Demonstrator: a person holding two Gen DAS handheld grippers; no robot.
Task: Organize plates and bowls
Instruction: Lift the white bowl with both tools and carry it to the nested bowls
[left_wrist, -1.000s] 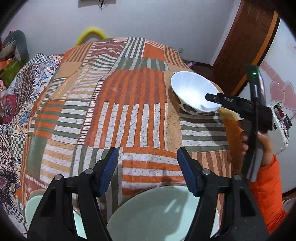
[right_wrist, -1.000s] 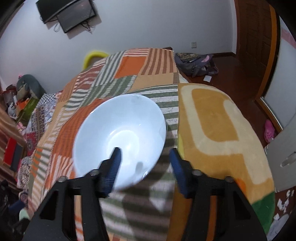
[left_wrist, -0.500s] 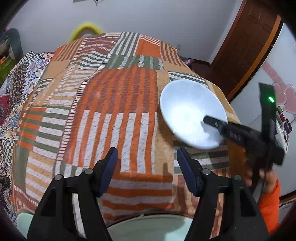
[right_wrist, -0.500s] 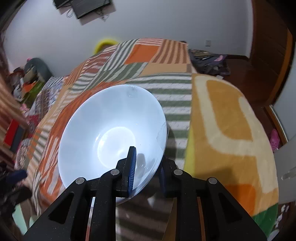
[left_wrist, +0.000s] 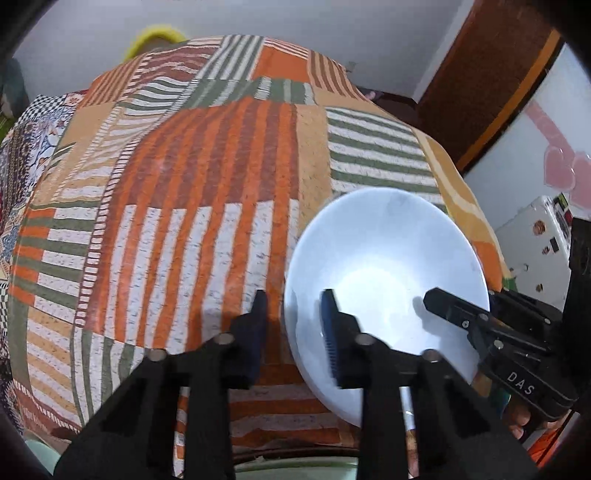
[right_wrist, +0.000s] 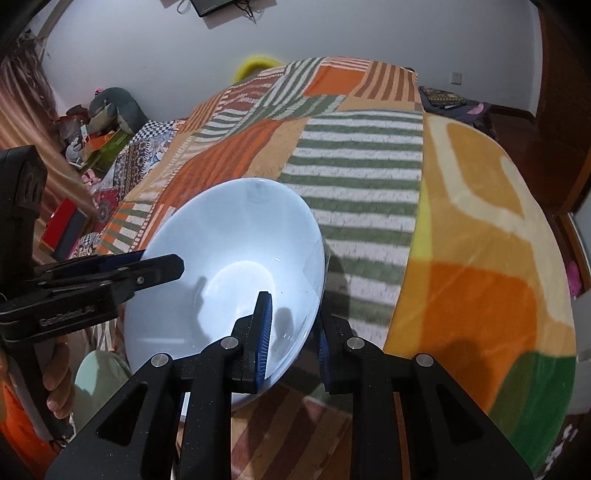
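My right gripper (right_wrist: 291, 332) is clamped on the near rim of the white bowl (right_wrist: 236, 266), one finger inside, one outside. The bowl is held tilted above the striped blanket (right_wrist: 362, 177); nothing is in it. My left gripper (left_wrist: 293, 325) straddles the bowl's (left_wrist: 384, 266) left rim, jaws narrowed, but I cannot tell whether they press it. A pale green plate (right_wrist: 96, 376) lies low, beneath the bowl; what it holds is hidden.
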